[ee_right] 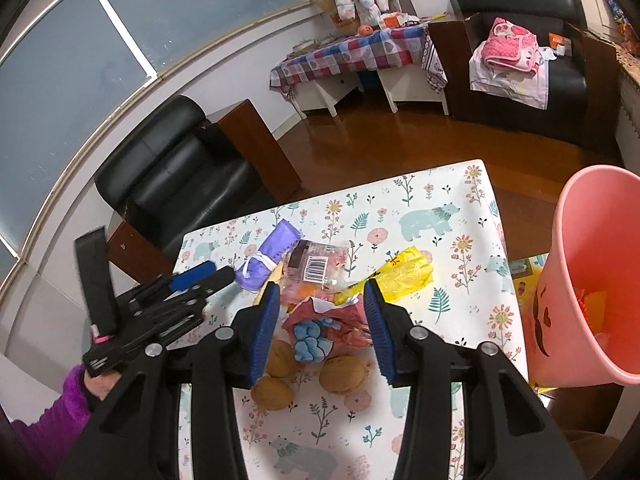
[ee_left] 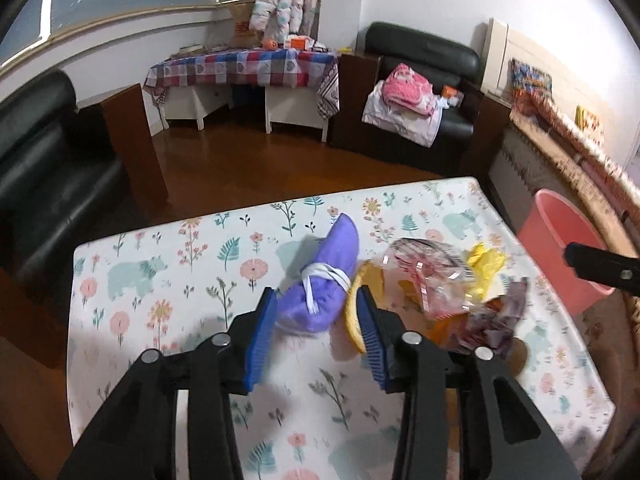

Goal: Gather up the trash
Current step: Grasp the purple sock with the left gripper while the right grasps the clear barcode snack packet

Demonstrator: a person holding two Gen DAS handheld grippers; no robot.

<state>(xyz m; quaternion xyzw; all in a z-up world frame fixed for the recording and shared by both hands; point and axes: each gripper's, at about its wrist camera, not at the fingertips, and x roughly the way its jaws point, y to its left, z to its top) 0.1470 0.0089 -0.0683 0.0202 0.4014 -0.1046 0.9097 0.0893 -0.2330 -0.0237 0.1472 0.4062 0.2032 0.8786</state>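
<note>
A purple rolled bag tied with a white string (ee_left: 320, 276) lies on the floral table (ee_left: 160, 280). My left gripper (ee_left: 316, 300) is open, its blue pads on either side of the bag's near end. Beside it lie a clear wrapper (ee_left: 424, 276), a yellow wrapper (ee_left: 486, 264) and a dark purple wrapper (ee_left: 496, 324). In the right wrist view my right gripper (ee_right: 320, 300) is open above a red wrapper with blue contents (ee_right: 324, 328). The barcode wrapper (ee_right: 316, 268), yellow wrapper (ee_right: 400, 276) and purple bag (ee_right: 268, 256) lie beyond. The left gripper (ee_right: 200, 276) shows at left.
A pink bin (ee_right: 584, 280) with trash inside stands off the table's right edge, also in the left wrist view (ee_left: 560, 252). Three walnuts (ee_right: 344, 374) lie near my right gripper. Black armchairs (ee_right: 172, 184) and a checkered side table (ee_right: 352, 56) stand beyond on the wooden floor.
</note>
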